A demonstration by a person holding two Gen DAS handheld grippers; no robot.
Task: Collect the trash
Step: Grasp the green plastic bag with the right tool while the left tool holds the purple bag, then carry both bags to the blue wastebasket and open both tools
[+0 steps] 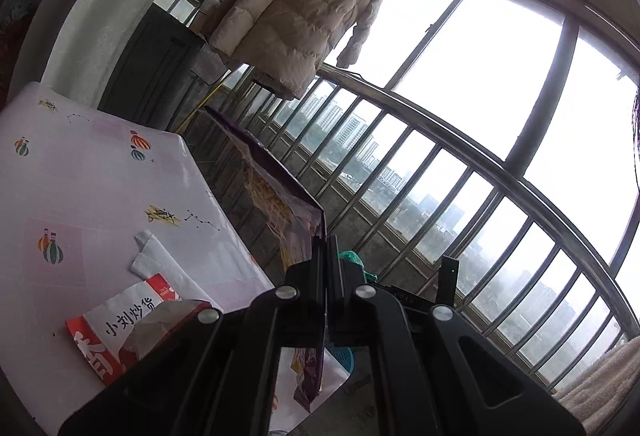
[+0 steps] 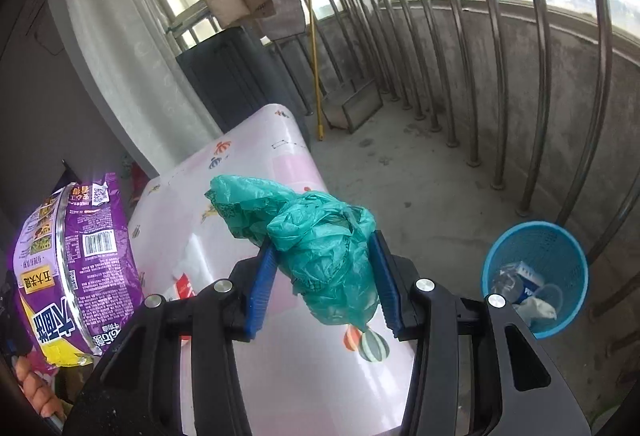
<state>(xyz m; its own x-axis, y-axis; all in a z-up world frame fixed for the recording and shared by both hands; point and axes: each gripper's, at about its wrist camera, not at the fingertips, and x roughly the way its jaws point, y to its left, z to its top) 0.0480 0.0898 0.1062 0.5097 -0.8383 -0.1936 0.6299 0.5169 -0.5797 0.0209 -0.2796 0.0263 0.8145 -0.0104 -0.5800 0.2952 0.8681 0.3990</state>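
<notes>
A: Quick pass. Your right gripper (image 2: 324, 276) has its blue pads pressed on both sides of the crumpled green plastic bag (image 2: 320, 240), jaws about half spread because the wad fills the gap. Held off the table (image 2: 280, 376), nothing under it but the patterned cloth.

B: And the bin?

A: The blue mesh basket (image 2: 536, 276) sits on the concrete floor to the right of your right gripper and lower, just past the table's edge, near the railing bars (image 2: 500, 76). It already has some packaging in it. That's the relation that matters: the bag goes right and down from where you hold it.

B: Left side?

A: Your left gripper (image 1: 327, 268) is fully pinched on the purple snack bag (image 1: 280, 204), gripping it at one edge. In the left wrist view the bag's long axis runs away from the fingers, up and to the left; in the right wrist view it hangs at the far left, well apart from the basket.

B: So which hand is nearer?

A: Right, I'd say. The basket is in plain sight on the right hand's side, while the left wrist view only catches a sliver of blue mesh low down behind the fingers. Right hand should likely drop first.

B: Anything left on the table?

A: A red and white paper bag (image 1: 116, 328) and a white tissue (image 1: 160, 264), both lying flat near the left gripper.
</notes>
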